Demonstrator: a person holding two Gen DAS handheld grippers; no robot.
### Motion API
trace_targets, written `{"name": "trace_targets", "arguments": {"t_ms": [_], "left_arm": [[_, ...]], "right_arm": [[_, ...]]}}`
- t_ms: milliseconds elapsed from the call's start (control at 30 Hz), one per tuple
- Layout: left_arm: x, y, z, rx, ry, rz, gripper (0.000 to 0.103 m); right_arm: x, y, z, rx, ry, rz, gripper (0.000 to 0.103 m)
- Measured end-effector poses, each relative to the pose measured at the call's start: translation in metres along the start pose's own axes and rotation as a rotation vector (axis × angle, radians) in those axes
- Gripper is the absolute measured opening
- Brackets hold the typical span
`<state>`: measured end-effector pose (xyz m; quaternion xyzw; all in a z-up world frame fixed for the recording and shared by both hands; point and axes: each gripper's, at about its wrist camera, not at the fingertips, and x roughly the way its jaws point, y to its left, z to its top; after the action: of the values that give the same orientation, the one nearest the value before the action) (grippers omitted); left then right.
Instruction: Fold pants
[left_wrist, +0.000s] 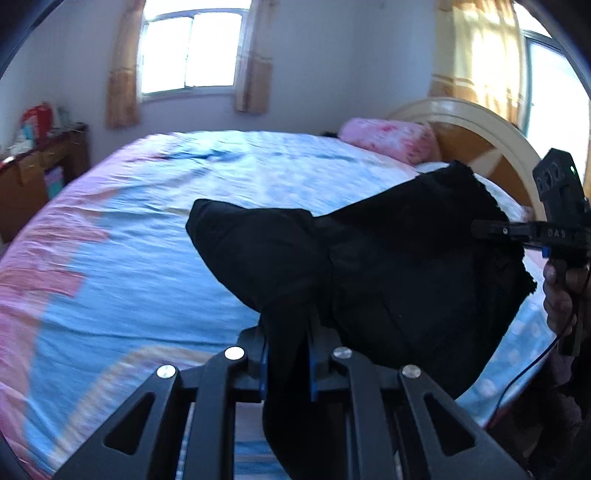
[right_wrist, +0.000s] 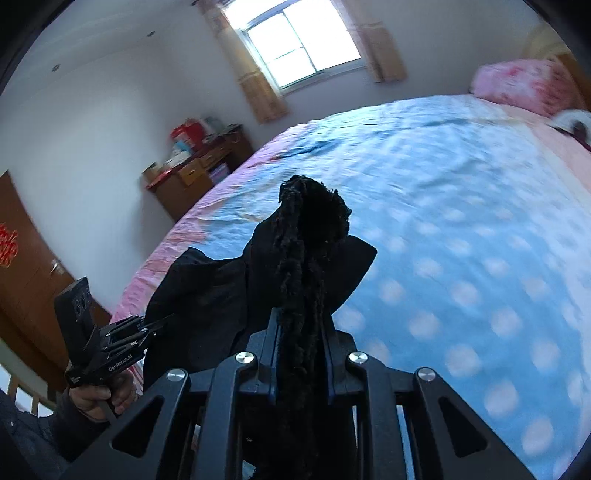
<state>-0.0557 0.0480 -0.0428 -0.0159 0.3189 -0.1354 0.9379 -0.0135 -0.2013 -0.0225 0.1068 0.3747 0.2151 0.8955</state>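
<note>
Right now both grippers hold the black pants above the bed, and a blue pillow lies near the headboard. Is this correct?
Not quite: the pillow is pink, not blue, as the left wrist view shows. The rest stands: the left gripper and the right gripper both hold the black pants above the bed.

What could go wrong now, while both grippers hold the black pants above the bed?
1. The left gripper pinches only a narrow bunch of the pants; it might slip out.
2. The right gripper clamps a fuzzy edge, so the cloth hangs crumpled and may land on the bed wrinkled.
</note>
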Motion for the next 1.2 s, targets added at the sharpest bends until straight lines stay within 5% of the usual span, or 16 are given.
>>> {"name": "trace_targets", "arguments": {"t_ms": [300, 667, 867, 967, 1200], "left_arm": [[0.003, 0.097, 0.01, -0.086, -0.035, 0.211, 0.016], [0.044, 0.147, -0.018, -0.158, 0.02, 0.314, 0.019], [0.056, 0.144, -0.03, -0.149, 0.073, 0.374, 0.045], [0.055, 0.146, -0.031, -0.162, 0.088, 0.419, 0.067], [0.049, 0.146, -0.029, -0.165, 0.11, 0.445, 0.073]], "right_arm": [[0.137, 0.064, 0.083, -0.153, 0.101, 0.106, 0.017], [0.287, 0.06, 0.101, -0.14, 0.257, 0.124, 0.017], [0.31, 0.037, 0.095, -0.081, 0.295, 0.142, 0.021], [0.31, 0.028, 0.087, -0.078, 0.316, 0.116, 0.043], [0.288, 0.008, 0.073, -0.013, 0.296, 0.122, 0.057]]}}
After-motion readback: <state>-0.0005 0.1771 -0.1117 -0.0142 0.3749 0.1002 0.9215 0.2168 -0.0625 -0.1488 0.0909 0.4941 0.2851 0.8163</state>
